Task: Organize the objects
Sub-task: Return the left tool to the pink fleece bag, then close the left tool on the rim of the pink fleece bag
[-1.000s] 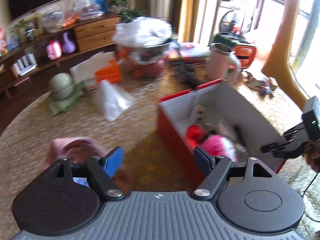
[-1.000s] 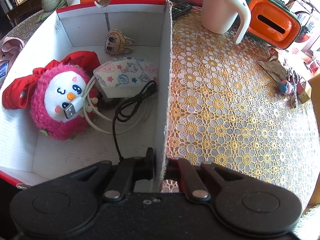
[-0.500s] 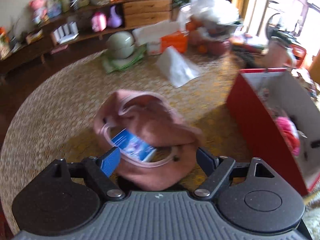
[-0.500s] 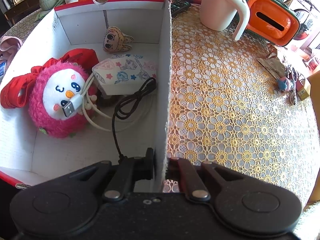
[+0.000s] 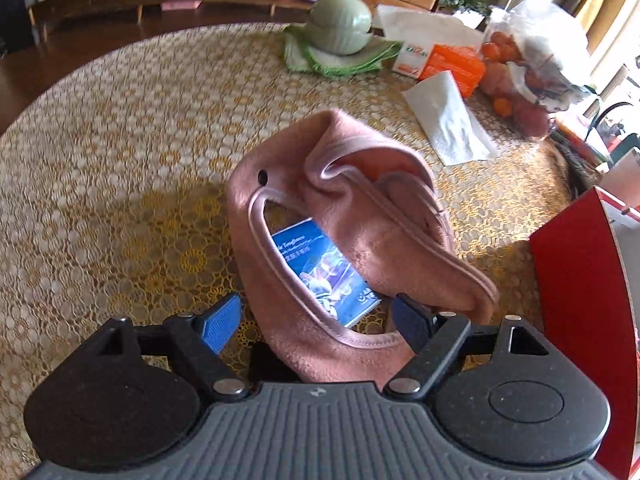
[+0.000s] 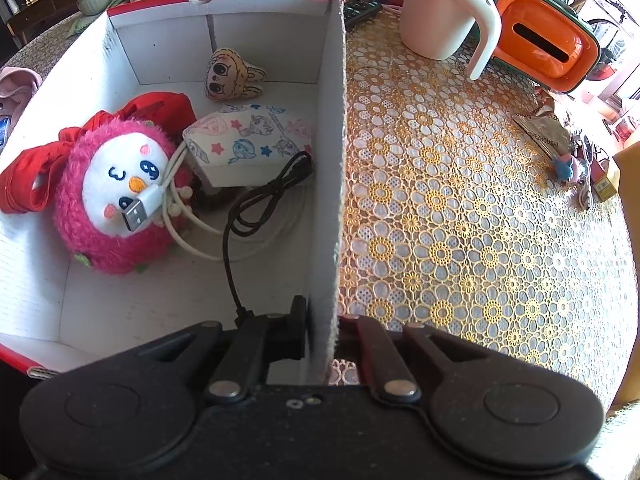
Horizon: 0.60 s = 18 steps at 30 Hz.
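Note:
A crumpled pink cloth pouch [image 5: 352,216] lies on the lace tablecloth, with a blue printed card [image 5: 326,272] showing under its looped edge. My left gripper [image 5: 316,320] stands open right over the pouch's near end, one blue pad on each side, neither pressing it. The red box [image 6: 160,44] with white inside holds a pink plush bird [image 6: 116,196], a patterned face mask [image 6: 248,140], a small doll-face cushion [image 6: 228,76], a red cloth and cables. My right gripper [image 6: 322,336] is shut on the box's right wall [image 6: 332,160]. The box's red side [image 5: 580,288] shows at the right of the left wrist view.
Behind the pouch lie a white tissue [image 5: 448,120], an orange packet [image 5: 452,64], a green shell-shaped dish [image 5: 340,28] on a green cloth and a bag of fruit [image 5: 532,68]. Right of the box stand a white mug [image 6: 444,8] and an orange tissue holder [image 6: 544,44].
My left gripper has swung left from the box and sunk over the pink pouch, which now sits between its pads. The right gripper and the box have not moved.

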### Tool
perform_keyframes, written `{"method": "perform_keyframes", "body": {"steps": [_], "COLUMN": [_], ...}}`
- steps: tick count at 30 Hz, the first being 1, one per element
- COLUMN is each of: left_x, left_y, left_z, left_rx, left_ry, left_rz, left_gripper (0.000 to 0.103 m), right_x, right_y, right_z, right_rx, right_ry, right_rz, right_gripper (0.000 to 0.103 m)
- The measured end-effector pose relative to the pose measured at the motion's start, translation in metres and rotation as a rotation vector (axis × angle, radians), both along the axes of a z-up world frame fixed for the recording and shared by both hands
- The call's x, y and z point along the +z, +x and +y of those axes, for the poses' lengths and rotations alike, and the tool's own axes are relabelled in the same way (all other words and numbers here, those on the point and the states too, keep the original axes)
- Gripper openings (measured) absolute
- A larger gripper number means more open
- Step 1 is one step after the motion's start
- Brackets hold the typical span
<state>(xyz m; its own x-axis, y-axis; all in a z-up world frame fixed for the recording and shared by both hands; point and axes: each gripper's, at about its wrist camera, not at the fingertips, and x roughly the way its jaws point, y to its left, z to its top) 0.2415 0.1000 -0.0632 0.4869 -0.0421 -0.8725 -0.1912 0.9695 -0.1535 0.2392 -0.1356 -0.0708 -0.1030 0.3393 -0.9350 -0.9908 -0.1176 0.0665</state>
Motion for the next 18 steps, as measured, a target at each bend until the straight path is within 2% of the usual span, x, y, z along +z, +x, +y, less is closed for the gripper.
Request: {"method": "perform_keyframes", "body": {"steps": [2,4,6,8,11,13,15,18], "left_x": [-0.004,-0.006,-0.007,-0.009,-0.007,-0.002,0.005,0.018], "left_y": [0.001,0.002,0.003,0.003,0.002,0.0,-0.001,-0.003], "left_z": [0.001,0.001,0.002,0.002,0.002,0.001,0.0,-0.002], "left_rx": [0.009,0.012,0.016,0.023,0.026,0.022,0.018,-0.006], "left_ry": [-0.001,-0.011,-0.023,-0.024,-0.04,-0.025,0.0,0.032], "left_rz": [0.003,0.007,0.011,0.011,0.003,-0.009,-0.019,-0.047], "left_gripper": [0.081,0.073,0.057,0.054,0.036,0.029,0.017,0.009], "right_x": [0.0,0.0,0.0,0.0,-0.002,-0.002,-0.002,-0.002], "right_y": [0.0,0.0,0.0,0.0,-0.001,-0.001,-0.001,-0.001], "right_z": [0.0,0.0,0.0,0.0,0.0,-0.001,-0.001,0.0], "right_rx": [0.0,0.002,0.002,0.001,0.003,0.004,0.005,0.007], "right_ry": [-0.001,-0.001,-0.001,-0.001,-0.001,-0.001,-0.001,-0.001], "right_rz": [-0.001,-0.002,-0.002,-0.001,-0.003,-0.004,-0.004,-0.005], "right_gripper": [0.006,0.006,0.006,0.006,0.006,0.006,0.006,0.006]}}
